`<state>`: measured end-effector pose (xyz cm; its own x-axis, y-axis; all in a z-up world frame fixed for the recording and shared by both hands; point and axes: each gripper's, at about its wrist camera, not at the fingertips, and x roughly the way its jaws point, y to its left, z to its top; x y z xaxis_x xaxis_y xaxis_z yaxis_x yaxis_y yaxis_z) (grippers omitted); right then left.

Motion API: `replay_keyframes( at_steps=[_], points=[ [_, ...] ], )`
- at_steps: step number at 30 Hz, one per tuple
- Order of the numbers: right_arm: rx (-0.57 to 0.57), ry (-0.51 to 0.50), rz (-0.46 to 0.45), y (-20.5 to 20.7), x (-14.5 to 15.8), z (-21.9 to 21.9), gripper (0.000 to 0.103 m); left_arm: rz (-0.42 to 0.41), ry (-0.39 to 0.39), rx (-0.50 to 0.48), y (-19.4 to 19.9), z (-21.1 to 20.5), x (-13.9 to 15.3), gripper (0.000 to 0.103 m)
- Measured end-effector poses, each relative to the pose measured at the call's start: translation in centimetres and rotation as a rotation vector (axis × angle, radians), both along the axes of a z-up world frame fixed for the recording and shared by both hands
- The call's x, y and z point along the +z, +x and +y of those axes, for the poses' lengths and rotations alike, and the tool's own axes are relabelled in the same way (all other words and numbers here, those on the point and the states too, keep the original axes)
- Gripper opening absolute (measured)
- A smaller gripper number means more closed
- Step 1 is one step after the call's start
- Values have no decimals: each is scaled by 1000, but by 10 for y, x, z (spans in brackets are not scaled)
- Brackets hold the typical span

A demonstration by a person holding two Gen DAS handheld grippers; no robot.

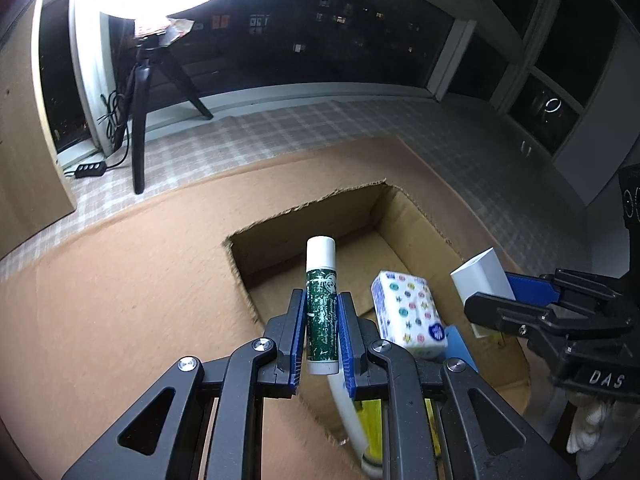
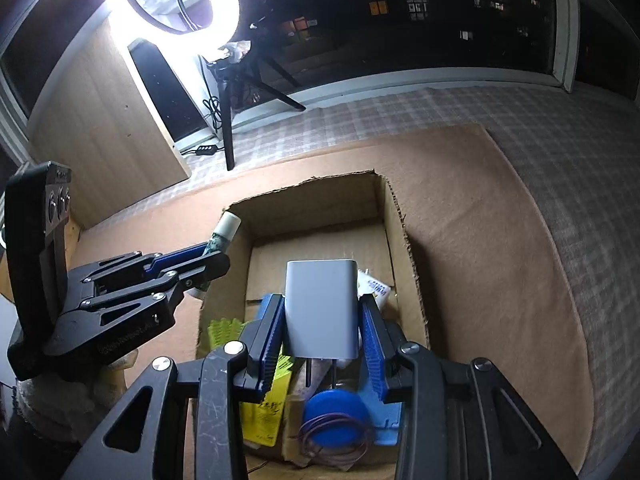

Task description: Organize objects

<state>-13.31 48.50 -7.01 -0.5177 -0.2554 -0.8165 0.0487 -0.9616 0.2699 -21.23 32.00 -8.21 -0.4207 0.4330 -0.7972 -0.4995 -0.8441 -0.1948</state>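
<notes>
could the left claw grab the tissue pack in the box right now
Probably not: the left claw is already shut on the green tube. The tissue pack lies uncovered in the cardboard box, so freeing the claw first should open the way.

A box point(image 2: 394, 216) sits on a mat point(image 2: 480, 220), which lies on a cloth point(image 2: 560, 128). Behind them a tripod point(image 2: 229, 128) stands on the cloth before the window point(image 2: 400, 20). In the box lie a tissue pack point(image 1: 408, 312), a disc point(image 2: 334, 412) and a packet point(image 2: 268, 400). The left gripper point(image 1: 320, 312) holds a tube point(image 1: 320, 304) over the box's left edge; to its right, the right gripper point(image 2: 324, 320) holds a charger point(image 2: 320, 308) over the box.
</notes>
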Motion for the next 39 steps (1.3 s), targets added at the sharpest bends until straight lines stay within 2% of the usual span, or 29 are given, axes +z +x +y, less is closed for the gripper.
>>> replay_keyframes(
  at_steps=[2, 3, 4, 5, 6, 7, 8, 16, 24, 32, 39],
  points=[
    [-8, -1, 5, -3, -1, 3, 34, 6, -3, -3, -4, 7, 0, 17],
    [-11, -3, 7, -2, 0, 5, 38, 8, -5, -5, -6, 9, 0, 20],
    [-12, -6, 7, -2, 0, 6, 47, 8, -6, -6, -8, 11, 0, 29],
    [-16, -10, 9, -3, 0, 8, 51, 11, -3, -2, -9, 11, 1, 42],
    [-20, -12, 14, -3, 2, 9, 57, 15, 3, 2, -11, 12, 3, 50],
    [-20, -12, 17, -3, 2, 9, 57, 19, 9, 7, -11, 11, 4, 58],
    [-20, -11, 20, -4, 3, 10, 57, 22, 15, 8, -12, 11, 6, 60],
    [-37, -28, 18, 0, 5, 9, 59, 25, 13, 14, -10, 5, 9, 63],
    [-34, -28, 20, 10, 11, -4, 61, 37, 15, 38, 3, -18, 20, 67],
    [-6, -20, 33, 27, 22, -35, 64, 60, 12, 67, 27, -56, 39, 74],
    [5, -4, 62, 44, 31, -72, 73, 84, 7, 136, 53, -109, 55, 80]
  ],
)
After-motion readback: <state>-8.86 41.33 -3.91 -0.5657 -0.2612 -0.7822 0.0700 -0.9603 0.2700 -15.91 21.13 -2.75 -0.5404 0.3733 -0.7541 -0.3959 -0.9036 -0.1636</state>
